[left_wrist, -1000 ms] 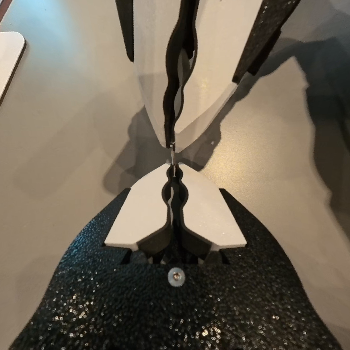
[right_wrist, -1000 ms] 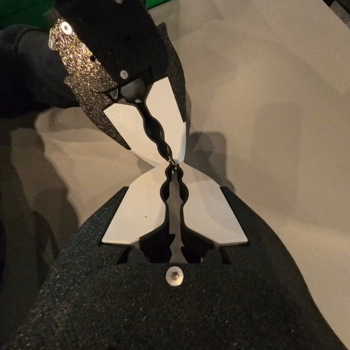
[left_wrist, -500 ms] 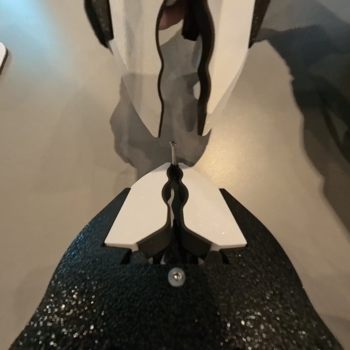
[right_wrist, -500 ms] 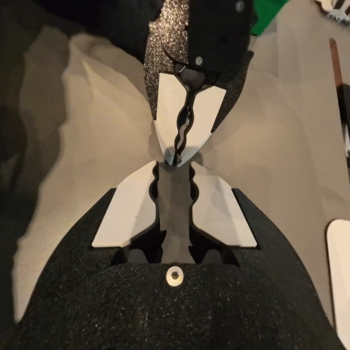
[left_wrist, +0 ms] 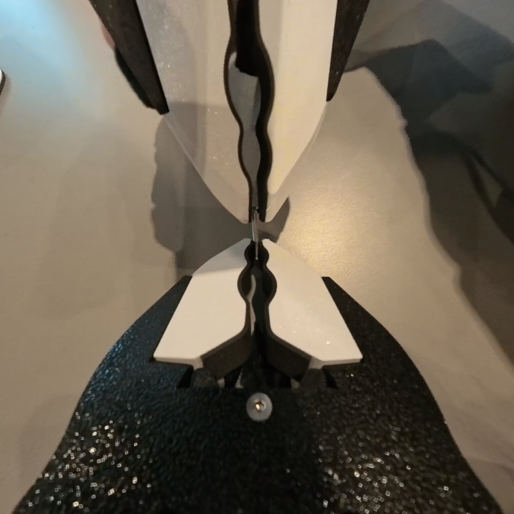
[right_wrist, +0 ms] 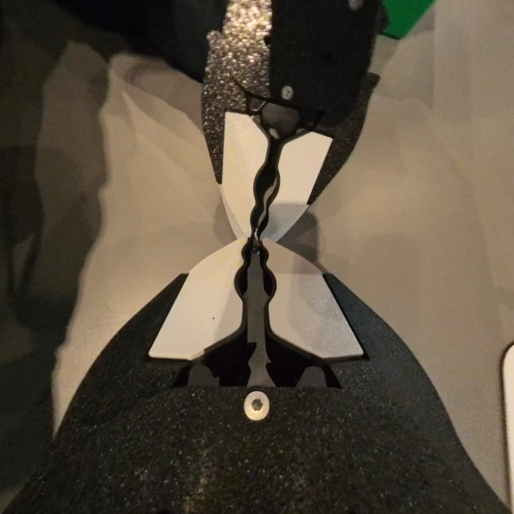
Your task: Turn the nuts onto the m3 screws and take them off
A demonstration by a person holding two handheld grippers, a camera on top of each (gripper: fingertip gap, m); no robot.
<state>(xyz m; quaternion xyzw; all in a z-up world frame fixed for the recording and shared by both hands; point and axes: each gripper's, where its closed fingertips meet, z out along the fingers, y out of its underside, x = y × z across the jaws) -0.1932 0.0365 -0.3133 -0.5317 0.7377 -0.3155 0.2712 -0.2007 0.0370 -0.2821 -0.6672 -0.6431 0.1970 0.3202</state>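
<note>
My left gripper (left_wrist: 255, 244) is shut on a thin metal M3 screw (left_wrist: 254, 228), which sticks forward out of its white fingertips above the table. My right gripper (left_wrist: 257, 218) comes in from the top of the left wrist view, tip to tip with the left one, and is shut on the screw's far end. In the right wrist view my right gripper (right_wrist: 254, 244) pinches a small dark nut (right_wrist: 255, 250) at its tips. The left gripper (right_wrist: 258, 235) meets it from above. The screw's shaft is mostly hidden there.
The grey-beige table (left_wrist: 83, 250) lies under both grippers. A white board's rounded corner (right_wrist: 509, 395) shows at the right edge of the right wrist view. Something green (right_wrist: 397, 25) lies at the far right. A person's dark sleeve (right_wrist: 69, 33) fills the upper left. The tips of both grippers are at nearly the same place.
The right gripper was shut on the screw's end, then opened and drew back half a second ago. It has now closed on that end again. The left gripper kept hold of the screw.
</note>
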